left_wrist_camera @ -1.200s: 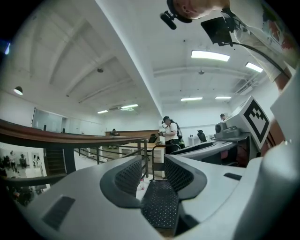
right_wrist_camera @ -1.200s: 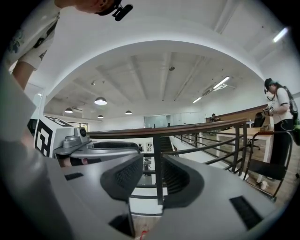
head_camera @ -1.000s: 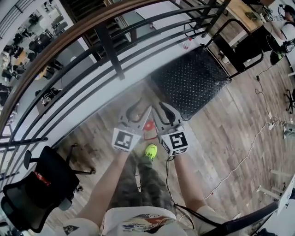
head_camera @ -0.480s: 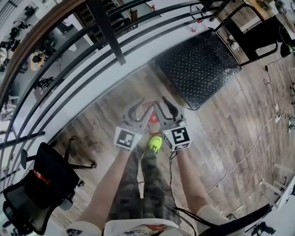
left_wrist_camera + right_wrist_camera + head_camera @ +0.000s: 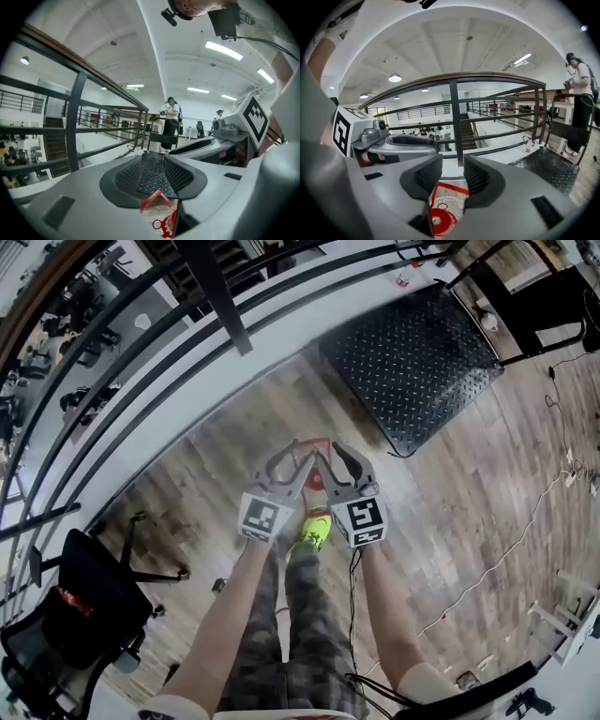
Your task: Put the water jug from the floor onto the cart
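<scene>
as right gripper (image 5: 453, 169) gapes, jug (image 5: 446, 205) sits below

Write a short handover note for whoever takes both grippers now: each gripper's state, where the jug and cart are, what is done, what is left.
Left gripper: open, fingers apart just above the water jug, no grip.
Right gripper: open, fingers just opened slightly; the jug's red cap shows below the gap, not gripped.
Jug: on the wooden floor by the railing.
Cart: just beyond the jug, to the right.
Done: approach only.
Left: grip the jug, lift it, set it on the cart.
</scene>
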Available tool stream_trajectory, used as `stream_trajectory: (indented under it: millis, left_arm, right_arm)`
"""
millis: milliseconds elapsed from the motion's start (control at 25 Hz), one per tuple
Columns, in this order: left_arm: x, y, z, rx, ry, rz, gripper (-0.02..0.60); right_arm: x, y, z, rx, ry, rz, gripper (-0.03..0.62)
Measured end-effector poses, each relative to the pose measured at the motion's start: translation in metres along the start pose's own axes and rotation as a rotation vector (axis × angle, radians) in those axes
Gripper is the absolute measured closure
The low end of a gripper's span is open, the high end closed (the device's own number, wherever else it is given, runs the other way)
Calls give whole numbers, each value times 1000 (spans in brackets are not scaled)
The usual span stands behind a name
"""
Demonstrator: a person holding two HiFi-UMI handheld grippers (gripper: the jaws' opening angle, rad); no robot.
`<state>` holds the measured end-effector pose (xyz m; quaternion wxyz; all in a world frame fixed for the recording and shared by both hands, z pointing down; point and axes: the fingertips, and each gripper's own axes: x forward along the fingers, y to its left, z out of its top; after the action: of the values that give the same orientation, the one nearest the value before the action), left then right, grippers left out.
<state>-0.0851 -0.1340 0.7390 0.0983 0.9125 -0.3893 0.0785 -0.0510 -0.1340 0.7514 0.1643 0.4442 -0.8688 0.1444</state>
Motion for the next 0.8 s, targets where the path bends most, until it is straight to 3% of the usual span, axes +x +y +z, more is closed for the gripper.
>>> stream_trajectory:
  millis: [440, 800]
  left_arm:
    - [11, 6, -81, -31, 100, 32, 449]
    - [21, 20, -124, -52, 153, 71, 445]
  right_arm:
    - [27, -9, -65, -13, 80, 8, 444]
    - [43, -27, -111, 14, 164, -7, 430]
